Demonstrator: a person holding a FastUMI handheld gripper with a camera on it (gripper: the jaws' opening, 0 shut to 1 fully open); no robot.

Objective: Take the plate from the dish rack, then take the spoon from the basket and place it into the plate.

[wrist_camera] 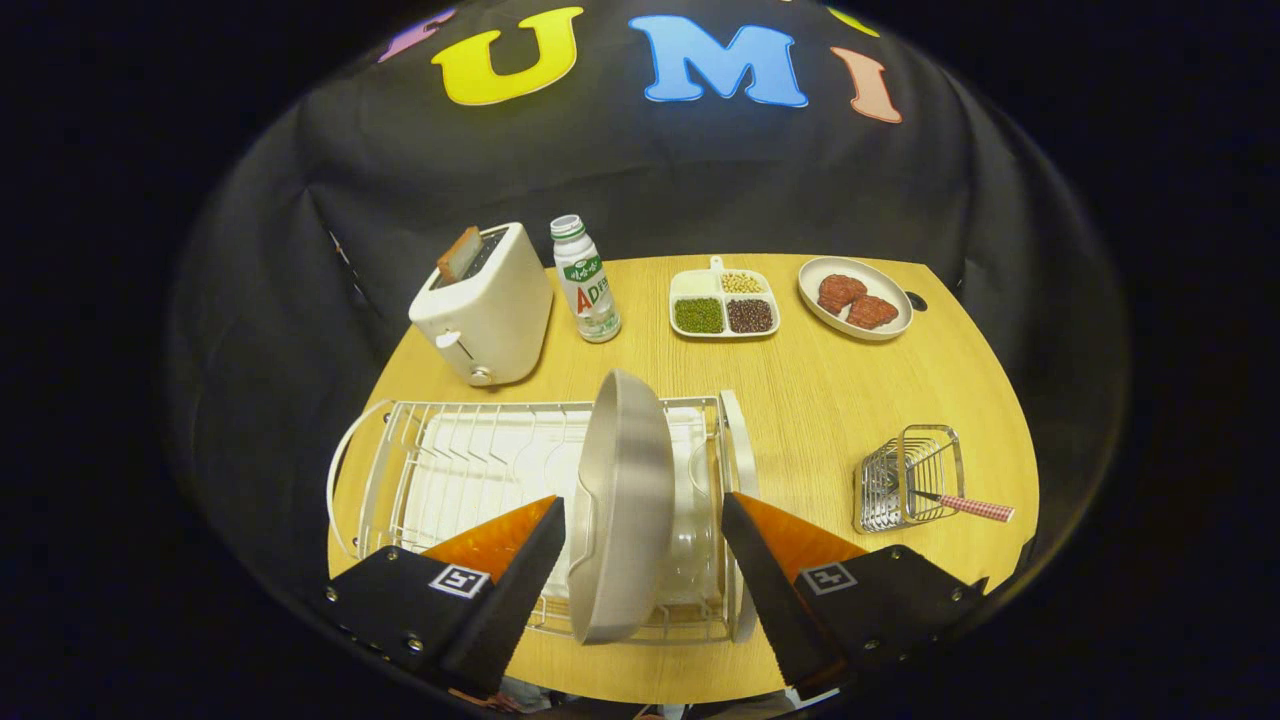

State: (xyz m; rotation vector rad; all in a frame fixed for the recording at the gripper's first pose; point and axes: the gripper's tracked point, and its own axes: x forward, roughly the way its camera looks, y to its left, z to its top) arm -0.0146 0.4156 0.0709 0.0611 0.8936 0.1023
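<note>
between spread hand-held gripper (640, 560) fingers, plate (625, 500) upright in dish rack (450, 470), ungrasped

A grey plate (625, 500) in a white dish rack (460, 460), red-checked spoon (968, 506) handle, yellow wood-grain table (830, 400).

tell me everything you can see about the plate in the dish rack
The plate is a round, pale grey-beige dish with a matte, ceramic-looking finish and a raised rim. It stands on edge in the white wire dish rack, nearly upright and leaning slightly, its back facing the toaster side. Its lower edge rests among the rack's wires. It sits between the open fingers of the gripper, which flank it on either side without pressing on it.
</note>
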